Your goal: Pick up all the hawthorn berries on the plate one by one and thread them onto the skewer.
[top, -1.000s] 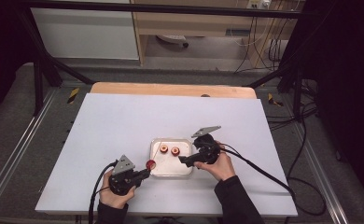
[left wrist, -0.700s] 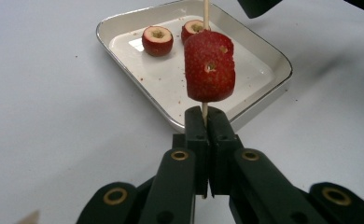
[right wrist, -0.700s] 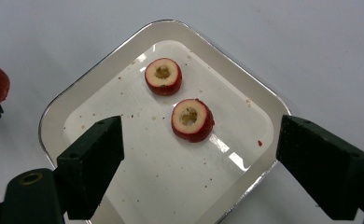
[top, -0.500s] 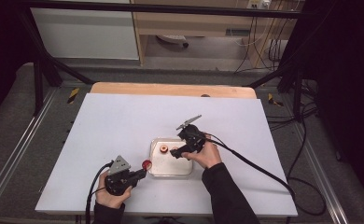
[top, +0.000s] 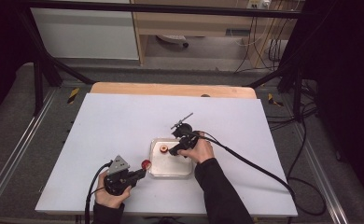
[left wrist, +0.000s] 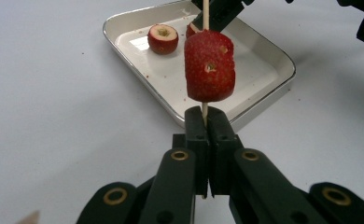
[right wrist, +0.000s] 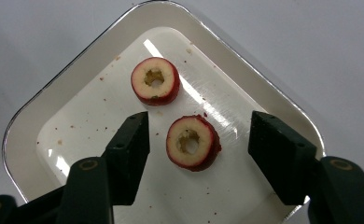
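On tray (right wrist: 26,140): 2 cored fruits (right wrist: 192,142) | skewer (left wrist: 204,109): 1 (left jaws clamp it) | right jaws closing, apart

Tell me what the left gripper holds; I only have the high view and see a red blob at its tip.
Observer: The left gripper is shut on a thin skewer, with a red fruit piece threaded on it just above the jaws.
Operator: Has the right gripper grabbed anything in the tray?
Observer: No. Its jaws have just been closing, but they stand on either side of a cored ring without touching it.
Operator: Anything else in there?
Observer: A second ring, also cored, lies beyond the first, apart from it.
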`<action>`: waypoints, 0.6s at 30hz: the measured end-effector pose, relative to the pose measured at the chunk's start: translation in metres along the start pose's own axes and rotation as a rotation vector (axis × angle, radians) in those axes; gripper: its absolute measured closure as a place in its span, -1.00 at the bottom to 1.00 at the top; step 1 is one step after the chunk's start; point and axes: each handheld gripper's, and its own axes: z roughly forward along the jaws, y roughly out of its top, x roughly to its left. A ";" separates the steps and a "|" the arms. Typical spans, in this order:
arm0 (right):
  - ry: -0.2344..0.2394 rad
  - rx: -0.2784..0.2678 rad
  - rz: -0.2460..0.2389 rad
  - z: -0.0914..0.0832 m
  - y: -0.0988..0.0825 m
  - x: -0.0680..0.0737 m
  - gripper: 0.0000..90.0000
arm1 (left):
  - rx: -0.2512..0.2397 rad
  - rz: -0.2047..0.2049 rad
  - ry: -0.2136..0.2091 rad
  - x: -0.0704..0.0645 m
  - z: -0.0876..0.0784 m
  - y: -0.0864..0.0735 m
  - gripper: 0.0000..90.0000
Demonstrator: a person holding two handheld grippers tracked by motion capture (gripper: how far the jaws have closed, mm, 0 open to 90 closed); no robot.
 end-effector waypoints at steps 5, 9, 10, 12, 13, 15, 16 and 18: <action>0.021 0.040 0.052 0.005 0.001 -0.004 0.01 | 0.004 0.000 0.000 0.000 0.001 0.000 0.96; 0.035 0.054 0.065 0.007 0.001 -0.005 0.11 | 0.004 0.001 0.001 0.000 0.001 0.000 0.96; 0.038 0.055 0.074 0.007 0.001 -0.005 0.14 | 0.005 0.001 0.000 0.000 0.001 0.000 0.96; 0.038 0.053 0.075 0.007 0.001 -0.005 0.18 | 0.005 0.002 0.001 -0.001 0.002 0.000 0.96; 0.040 0.051 0.078 0.007 0.001 -0.005 0.20 | 0.005 0.001 0.000 -0.001 0.002 0.000 0.96; 0.041 0.051 0.078 0.008 0.001 -0.005 0.22 | 0.005 0.000 -0.001 -0.001 0.002 0.000 0.96; 0.042 0.053 0.078 0.009 0.001 -0.005 0.23 | 0.005 0.000 -0.001 -0.001 0.002 0.000 0.96; 0.038 0.057 0.083 0.009 0.001 -0.005 0.27 | 0.006 0.002 0.000 -0.001 0.002 0.000 0.96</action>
